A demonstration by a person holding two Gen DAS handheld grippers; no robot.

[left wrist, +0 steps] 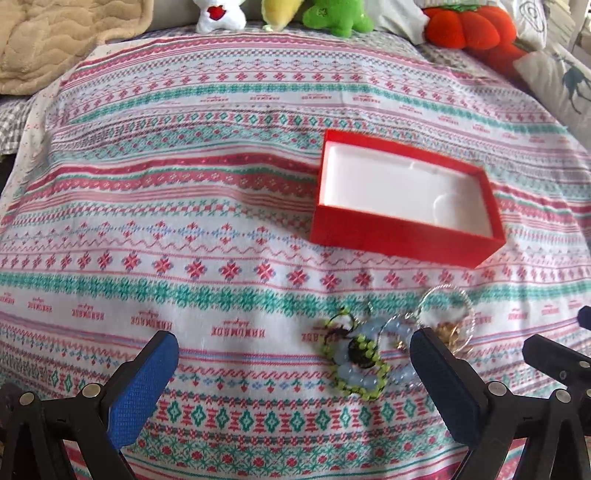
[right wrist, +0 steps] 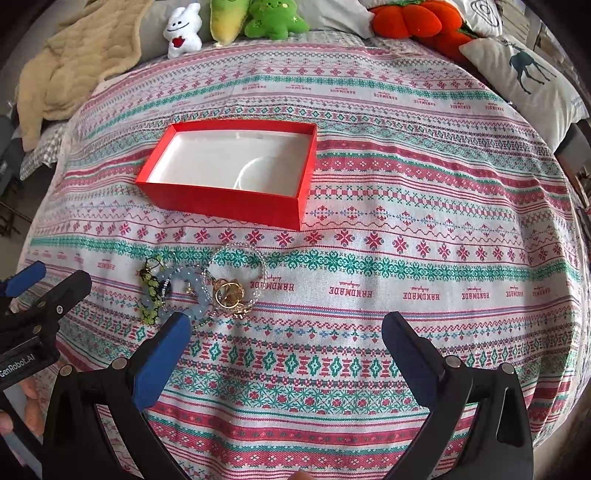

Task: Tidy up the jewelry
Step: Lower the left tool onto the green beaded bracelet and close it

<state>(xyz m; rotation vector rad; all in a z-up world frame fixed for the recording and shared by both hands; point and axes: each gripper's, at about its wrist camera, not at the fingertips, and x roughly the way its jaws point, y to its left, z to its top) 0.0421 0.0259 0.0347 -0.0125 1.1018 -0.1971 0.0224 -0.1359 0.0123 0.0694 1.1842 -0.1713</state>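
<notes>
An open red box [left wrist: 402,236] with a white lining lies on the patterned cloth; it also shows in the right wrist view [right wrist: 225,203]. A faint clear ring [right wrist: 258,171] lies inside it. A pile of jewelry sits in front of the box: a green bead bracelet [left wrist: 360,349], a pale blue bead bracelet [left wrist: 397,326], a clear bead bracelet [left wrist: 445,295] and gold rings [right wrist: 229,291]. My left gripper [left wrist: 293,356] is open, the pile by its right finger. My right gripper [right wrist: 286,330] is open, the pile just beyond its left finger [right wrist: 168,354].
Plush toys [right wrist: 275,20] line the far edge of the bed. A beige blanket [right wrist: 74,66] lies far left, a deer-print pillow [right wrist: 528,77] far right. The left gripper body [right wrist: 33,314] shows at the left of the right wrist view.
</notes>
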